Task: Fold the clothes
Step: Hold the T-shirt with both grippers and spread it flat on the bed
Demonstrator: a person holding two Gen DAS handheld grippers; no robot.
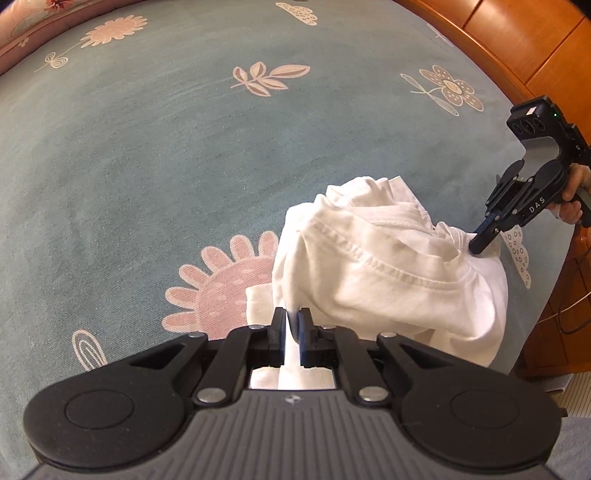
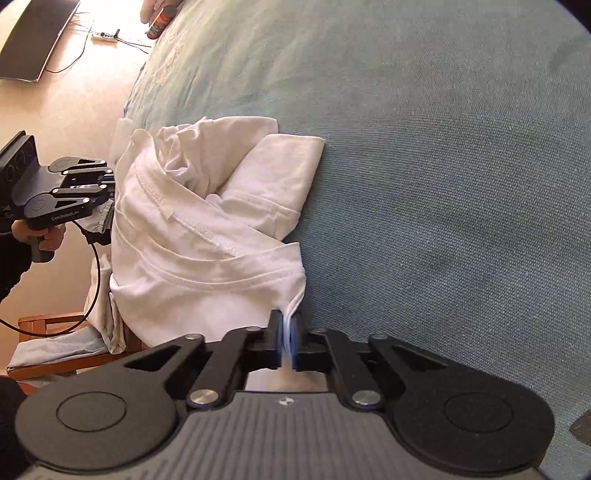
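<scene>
1. Although both of your tongs had hold of the shirt (image 1: 388, 273), the folding itself had, by my reading, hardly begun: the white cloth sat in a rumpled heap on the bed (image 1: 147, 166), with seams, a hem and what looked like a sleeve bunched over one another and no flat panel anywhere.
2. Your left tongs (image 1: 291, 325) were clenched on a thin pinch of white cloth at the near edge of the heap; only a narrow strip of fabric showed between the pads.
3. Your right tongs (image 2: 286, 332) were likewise clamped on a gathered corner of the shirt, the cloth puckering into them from the hem above. From the left view they bit into the far right side of the heap, close to the bed's edge.
4. So you held two points on opposite sides of the heap. What remained, as I judged it, was nearly all of the job: lifting or spreading the shirt flat on the teal bedspread, squaring the sleeves, then making the folds.
5. The heap lay near the side of the bed, so pulling outward risked dragging cloth over the edge.
6. As for containers, none held any clothes that I could see. A wooden chair (image 2: 48, 325) beside the bed carried some pale cloth draped on it, and a can (image 2: 159, 22) stood at the bed's far edge; what was in it I could not tell.
</scene>
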